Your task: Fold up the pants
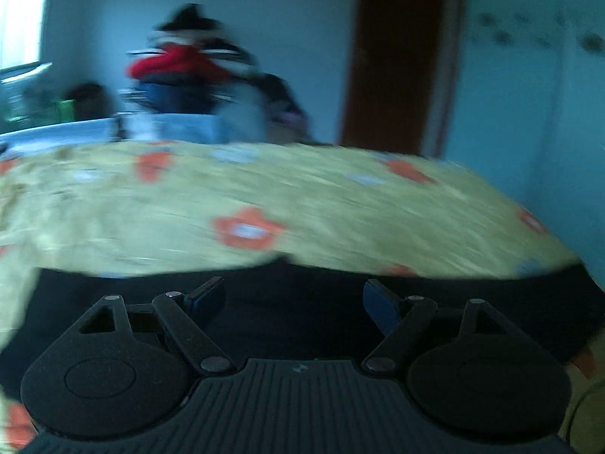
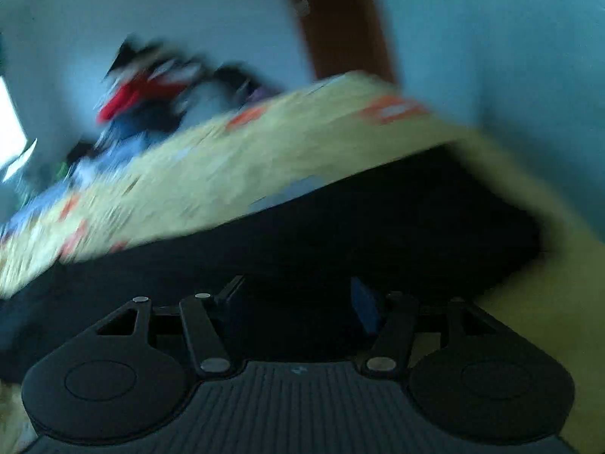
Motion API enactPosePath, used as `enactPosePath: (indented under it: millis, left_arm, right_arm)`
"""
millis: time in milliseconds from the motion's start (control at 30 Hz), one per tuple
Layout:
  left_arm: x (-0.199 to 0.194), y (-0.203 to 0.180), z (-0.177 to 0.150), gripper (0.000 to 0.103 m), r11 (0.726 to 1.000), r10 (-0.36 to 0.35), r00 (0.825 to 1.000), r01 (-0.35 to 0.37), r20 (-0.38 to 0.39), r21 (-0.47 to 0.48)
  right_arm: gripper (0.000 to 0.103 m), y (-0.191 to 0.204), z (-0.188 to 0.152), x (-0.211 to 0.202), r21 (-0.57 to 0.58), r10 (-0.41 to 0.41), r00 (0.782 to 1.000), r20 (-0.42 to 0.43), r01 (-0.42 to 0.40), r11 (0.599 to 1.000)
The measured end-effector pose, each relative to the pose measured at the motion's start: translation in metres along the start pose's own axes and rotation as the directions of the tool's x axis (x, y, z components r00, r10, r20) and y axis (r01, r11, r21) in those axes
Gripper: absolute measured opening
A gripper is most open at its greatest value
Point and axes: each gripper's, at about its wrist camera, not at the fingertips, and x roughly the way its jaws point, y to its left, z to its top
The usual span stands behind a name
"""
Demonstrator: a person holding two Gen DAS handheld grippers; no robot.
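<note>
Your left gripper: jaws spread wide, blue pads well apart, nothing between them. It hangs over the dark pants, which lie as a black band across the near side of the bed.

Your right gripper: jaws apart, not as wide as the left, nothing clamped. Below and ahead of it the pants fill the lower middle of the right wrist view as a broad dark slab. This view is rolled, so the bed slopes up from lower left to upper right.

Pants: black or very dark, spread on the bedcover nearest to you. The far edge runs roughly straight across the cover. Whether they are folded once or lie in a single layer you cannot tell; both views are smeared.

Bedcover: yellow-green cloth printed with orange flowers with pale centres, plus some pale blue ones. It carries the pants and extends well beyond them.

Clothes pile: heaped at the far side of the bed against the wall. Red, dark blue, black and white pieces, too blurred to sort. The same pile shows at upper left in the right wrist view.

Door: brown, in the pale blue wall beyond the bed, right of the pile.

Window: bright, at the far left edge of the left wrist view.
</note>
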Motion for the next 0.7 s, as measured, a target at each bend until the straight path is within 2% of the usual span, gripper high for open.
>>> enactPosePath:
  millis: [33, 67, 100, 133, 200, 333, 467, 600, 633, 667, 700]
  left_arm:
    - [0.006, -0.015, -0.004, 0.081, 0.999, -0.030, 1.000, 0.031, -0.008, 0.027]
    - [0.012, -0.029, -0.008, 0.081, 0.997, -0.055, 0.998, 0.055, -0.016, 0.052]
    - [0.018, -0.043, -0.011, 0.081, 0.994, -0.075, 0.997, 0.077, -0.023, 0.074]
    - [0.024, -0.056, -0.018, 0.081, 0.991, -0.097, 0.995, 0.099, -0.029, 0.095]
    - [0.035, -0.076, -0.027, 0.082, 0.983, -0.132, 0.990, 0.136, -0.040, 0.122]
    - [0.053, -0.105, -0.043, 0.082, 0.973, -0.165, 0.984, 0.174, -0.068, 0.154]
    - [0.059, -0.123, -0.056, 0.082, 0.965, -0.178, 0.980, 0.192, -0.089, 0.177]
    - [0.062, -0.125, -0.062, 0.082, 0.963, -0.197, 0.972, 0.216, -0.126, 0.162]
    - [0.061, -0.124, -0.062, 0.082, 0.963, -0.198, 0.972, 0.217, -0.128, 0.161]
    - [0.061, -0.123, -0.062, 0.083, 0.963, -0.196, 0.972, 0.215, -0.127, 0.161]
    - [0.061, -0.122, -0.061, 0.083, 0.964, -0.193, 0.973, 0.212, -0.124, 0.159]
  right_arm:
    - [0.060, -0.018, 0.000, -0.013, 0.064, -0.039, 0.998, 0.054, 0.036, 0.997]
    - [0.063, -0.038, 0.001, -0.025, 0.151, -0.053, 0.994, 0.091, 0.039, 0.988]
    - [0.063, -0.056, 0.000, -0.031, 0.237, -0.025, 0.994, 0.107, -0.002, 0.971]
    - [0.063, -0.073, -0.002, -0.033, 0.315, 0.050, 0.993, 0.109, -0.082, 0.946]
    - [0.063, -0.094, -0.006, -0.028, 0.415, 0.146, 0.985, 0.094, -0.173, 0.893]
    - [0.062, -0.097, -0.010, -0.013, 0.439, 0.132, 0.990, 0.052, -0.141, 0.887]
    - [0.061, -0.092, -0.006, -0.003, 0.443, 0.101, 0.991, 0.085, -0.128, 0.887]
    - [0.059, -0.091, -0.002, -0.004, 0.455, 0.061, 0.991, 0.118, -0.108, 0.884]
    - [0.053, -0.091, -0.002, -0.002, 0.454, 0.052, 0.992, 0.117, -0.099, 0.885]
    - [0.040, -0.092, -0.003, -0.001, 0.456, 0.045, 0.992, 0.116, -0.093, 0.885]
    - [0.031, -0.093, -0.003, 0.000, 0.462, 0.042, 0.993, 0.113, -0.090, 0.882]
